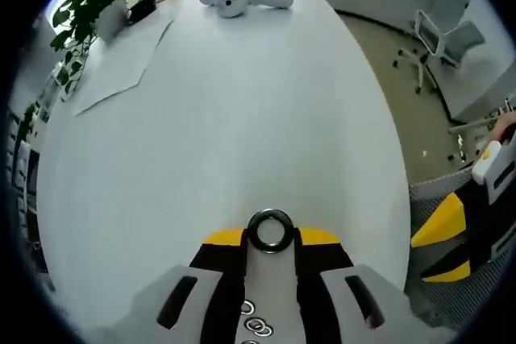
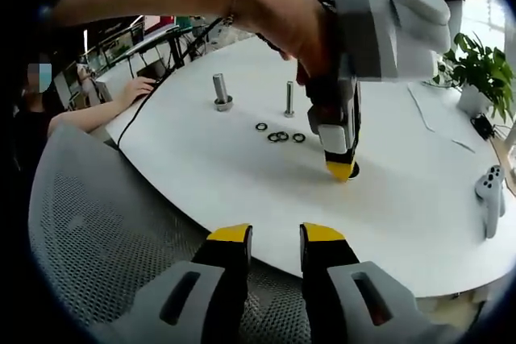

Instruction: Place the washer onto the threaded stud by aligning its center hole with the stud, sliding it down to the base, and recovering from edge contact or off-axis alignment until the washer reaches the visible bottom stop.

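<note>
You are gripping one washer [image 1: 270, 230] in your left tool [image 1: 270, 239], down at the desk [image 1: 242, 118]. Your right tool [image 2: 276, 241] is hanging open, and the stud [image 2: 289, 98] beyond the spare washers [image 2: 280, 135] is waiting bare.

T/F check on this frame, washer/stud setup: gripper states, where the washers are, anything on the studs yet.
1. The left hand-held gripper holds a washer between its yellow tips. True.
2. The right hand-held gripper is shut on a washer. False: its jaws stand apart with nothing between them, off the table edge.
3. Loose washers lie on the table near the thin stud. True.
4. The held washer is already threaded on a stud. False: in the right gripper view the left gripper's tips are down at bare tabletop, apart from both studs.
5. The thicker stud stands upright. True.
6. The table holds no plants. False: a potted plant stands on it.
</note>
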Tool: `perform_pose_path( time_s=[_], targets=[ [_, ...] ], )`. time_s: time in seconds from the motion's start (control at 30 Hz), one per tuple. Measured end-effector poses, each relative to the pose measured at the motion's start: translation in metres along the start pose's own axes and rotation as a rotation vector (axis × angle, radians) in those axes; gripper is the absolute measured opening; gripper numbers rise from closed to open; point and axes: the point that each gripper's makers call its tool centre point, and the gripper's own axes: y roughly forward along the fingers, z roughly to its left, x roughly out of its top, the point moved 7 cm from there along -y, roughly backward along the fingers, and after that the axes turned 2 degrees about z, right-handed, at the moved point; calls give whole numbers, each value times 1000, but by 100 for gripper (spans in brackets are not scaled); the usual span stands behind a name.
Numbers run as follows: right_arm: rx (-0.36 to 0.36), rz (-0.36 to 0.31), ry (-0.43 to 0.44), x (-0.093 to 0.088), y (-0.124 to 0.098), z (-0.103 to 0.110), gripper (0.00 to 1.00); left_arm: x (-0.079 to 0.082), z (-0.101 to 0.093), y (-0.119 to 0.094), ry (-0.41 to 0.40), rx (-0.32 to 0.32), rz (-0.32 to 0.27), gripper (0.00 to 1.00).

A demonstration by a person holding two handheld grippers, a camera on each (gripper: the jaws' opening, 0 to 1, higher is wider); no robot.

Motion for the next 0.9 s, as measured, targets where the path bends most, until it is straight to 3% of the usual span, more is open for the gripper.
perform_pose_path(
  time_s=[0.3, 0.43, 0.7, 0.9],
  targets=[
    [1, -3, -1, 0, 0, 0, 26, 0, 0, -1, 9, 8, -7, 20],
    [2, -4, -2, 1, 0, 0, 26, -2, 0, -4, 49, 58, -35, 19],
    [2, -9, -4, 1, 0, 0, 26, -12, 6, -19, -16, 73, -70, 19],
    [7, -16, -4, 2, 0, 1, 26, -31, 8, -36, -71, 95, -89, 19]
  ],
)
